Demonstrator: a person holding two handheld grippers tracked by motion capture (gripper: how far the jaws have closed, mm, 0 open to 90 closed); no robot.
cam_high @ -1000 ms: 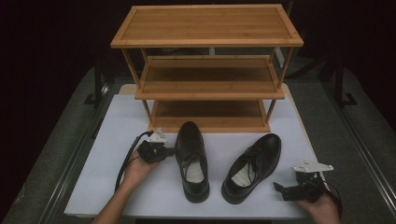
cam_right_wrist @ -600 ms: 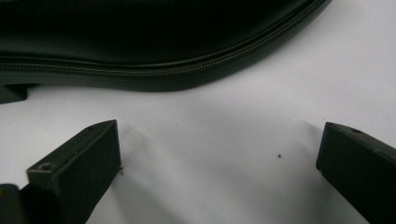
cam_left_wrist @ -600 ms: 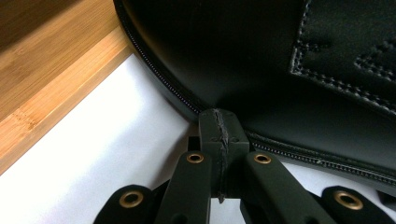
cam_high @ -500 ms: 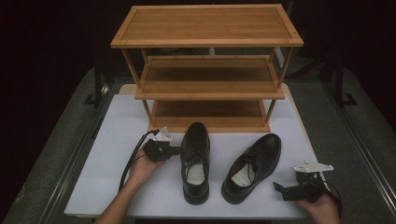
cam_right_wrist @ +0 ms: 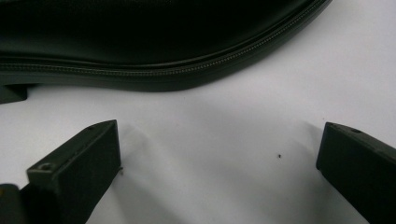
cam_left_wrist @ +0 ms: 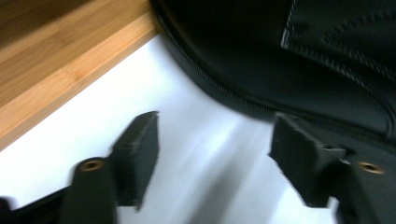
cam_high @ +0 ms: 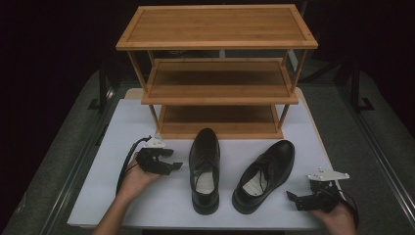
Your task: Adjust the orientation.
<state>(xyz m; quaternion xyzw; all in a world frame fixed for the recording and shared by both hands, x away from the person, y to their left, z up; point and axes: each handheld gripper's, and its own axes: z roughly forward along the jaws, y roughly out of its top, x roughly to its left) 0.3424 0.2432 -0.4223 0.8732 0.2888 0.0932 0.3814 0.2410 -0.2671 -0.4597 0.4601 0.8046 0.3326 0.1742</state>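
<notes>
Right gripper at 5 o'clock, jaws wide, empty, near right shoe. Left gripper at 9 o'clock just opened, nothing between its jaws, and has edged closer to left shoe; likely about to grab. Rack at 12.

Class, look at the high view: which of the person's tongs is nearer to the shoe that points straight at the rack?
Left. The left tongs sit just beside that straight shoe; the right tongs lie beyond the angled shoe.
</notes>
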